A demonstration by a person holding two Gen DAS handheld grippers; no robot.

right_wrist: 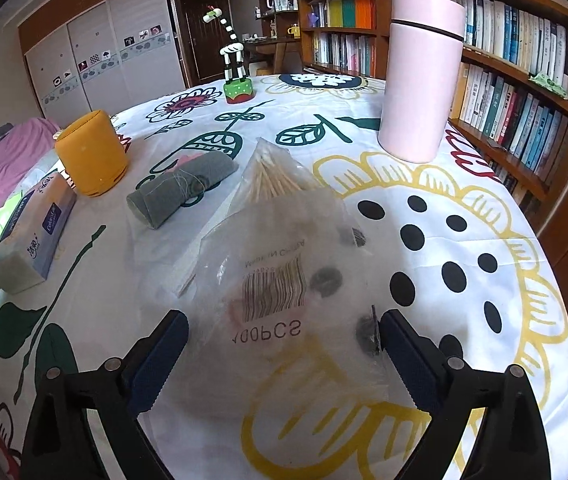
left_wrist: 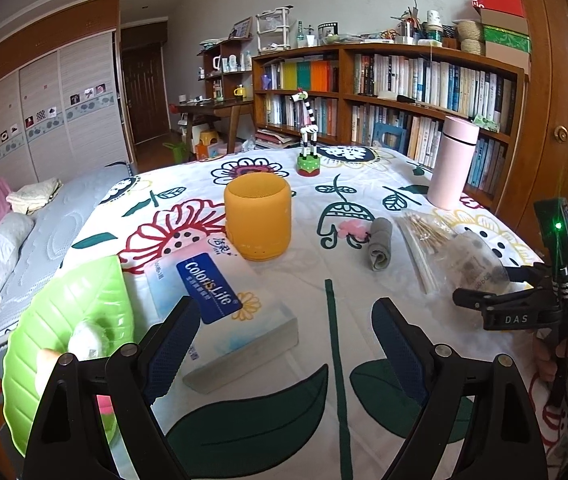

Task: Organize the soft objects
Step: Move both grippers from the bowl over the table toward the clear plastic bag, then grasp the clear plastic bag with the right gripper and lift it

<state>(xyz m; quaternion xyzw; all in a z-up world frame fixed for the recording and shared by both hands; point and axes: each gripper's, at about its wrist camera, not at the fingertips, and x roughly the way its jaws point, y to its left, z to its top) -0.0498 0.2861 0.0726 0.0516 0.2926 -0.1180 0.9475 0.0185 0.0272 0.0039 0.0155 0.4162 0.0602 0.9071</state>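
Note:
My left gripper [left_wrist: 284, 344] is open above the flowered tablecloth, with a tissue pack [left_wrist: 220, 300] just ahead of its left finger. A green leaf-shaped tray [left_wrist: 72, 300] at the left table edge holds a white soft thing [left_wrist: 88, 336]. A rolled grey cloth [left_wrist: 380, 248] [right_wrist: 180, 192] lies mid-table beside a small pink flower piece [left_wrist: 354, 230]. My right gripper [right_wrist: 284, 352] [left_wrist: 468, 300] is open, its fingers on either side of a clear plastic bag [right_wrist: 284, 264] printed with a barcode. A cotton swab bag [right_wrist: 276, 176] lies just beyond it.
An orange cylinder [left_wrist: 258, 220] stands behind the tissue pack. A tall pink bottle [right_wrist: 420, 76] stands far right and a zebra toy [right_wrist: 236, 60] at the back. Bookshelves [left_wrist: 404, 92] line the far side; a bed [left_wrist: 24, 232] lies left of the table.

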